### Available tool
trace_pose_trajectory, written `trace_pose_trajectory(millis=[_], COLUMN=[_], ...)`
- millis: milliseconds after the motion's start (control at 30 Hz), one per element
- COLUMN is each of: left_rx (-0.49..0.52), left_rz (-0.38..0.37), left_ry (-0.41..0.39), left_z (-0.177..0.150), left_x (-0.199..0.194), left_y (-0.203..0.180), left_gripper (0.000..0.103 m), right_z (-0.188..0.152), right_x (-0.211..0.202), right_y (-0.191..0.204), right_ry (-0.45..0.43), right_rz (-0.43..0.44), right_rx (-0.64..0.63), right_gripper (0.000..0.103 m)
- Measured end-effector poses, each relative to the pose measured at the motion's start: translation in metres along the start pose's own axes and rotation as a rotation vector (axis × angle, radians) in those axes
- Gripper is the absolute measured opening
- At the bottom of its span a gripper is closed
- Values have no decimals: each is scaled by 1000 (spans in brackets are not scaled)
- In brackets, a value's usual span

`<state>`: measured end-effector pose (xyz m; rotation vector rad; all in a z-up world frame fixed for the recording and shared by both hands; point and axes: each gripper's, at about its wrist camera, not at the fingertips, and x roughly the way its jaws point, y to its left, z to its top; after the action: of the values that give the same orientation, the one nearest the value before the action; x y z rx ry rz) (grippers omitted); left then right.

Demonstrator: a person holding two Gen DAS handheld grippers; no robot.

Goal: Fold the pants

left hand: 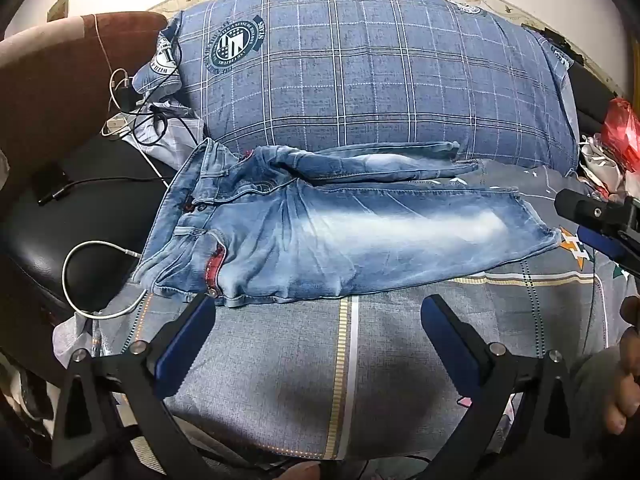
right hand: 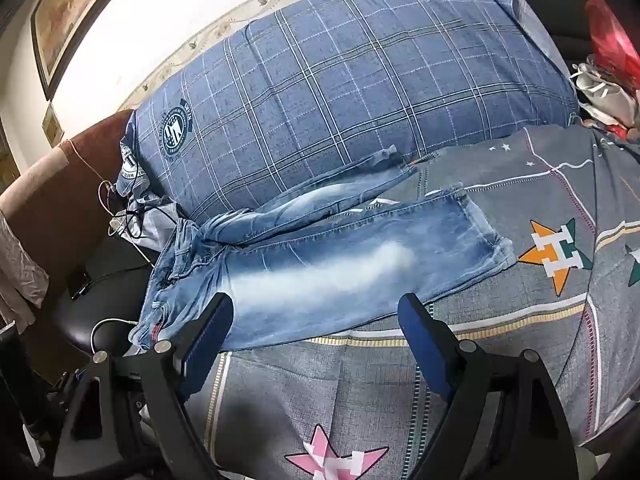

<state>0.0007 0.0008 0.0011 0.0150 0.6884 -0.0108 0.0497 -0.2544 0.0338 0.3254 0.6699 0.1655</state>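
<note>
Faded blue jeans (left hand: pixel 320 236) lie flat on the grey bedsheet (left hand: pixel 280 360), waistband at the left, legs running right; the far leg is narrow and bunched against the pillow. My left gripper (left hand: pixel 316 308) is open and empty just in front of the jeans' near edge, by the waist. My right gripper (right hand: pixel 316 308) is open and empty over the near edge of the jeans (right hand: pixel 340 264). The right gripper also shows at the right edge of the left wrist view (left hand: pixel 600 220).
A big blue plaid pillow (left hand: pixel 380 72) lies behind the jeans. A black chair (left hand: pixel 60 220) with cables and chargers (left hand: pixel 132 100) stands at the left. A red plastic bag and clutter (left hand: pixel 616 132) sit at the right. The star-patterned sheet (right hand: pixel 560 256) extends right.
</note>
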Motion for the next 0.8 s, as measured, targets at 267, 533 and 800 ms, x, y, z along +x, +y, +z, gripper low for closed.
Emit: trace_pose_trajectory(millis=[267, 533, 800], left_rx=[-45, -173, -228], left_rz=[-46, -13, -156], left_ry=[3, 123, 238], left_z=[8, 51, 41], left_x=[-4, 26, 77], left_y=[9, 56, 27], left_gripper=[102, 102, 102], right_z=[5, 97, 64], right_x=[-6, 33, 70], right_y=[-19, -83, -191], right_ry=[14, 219, 288], right_rz=[8, -50, -198], right_rx=[73, 215, 491], right_gripper=[85, 85, 57])
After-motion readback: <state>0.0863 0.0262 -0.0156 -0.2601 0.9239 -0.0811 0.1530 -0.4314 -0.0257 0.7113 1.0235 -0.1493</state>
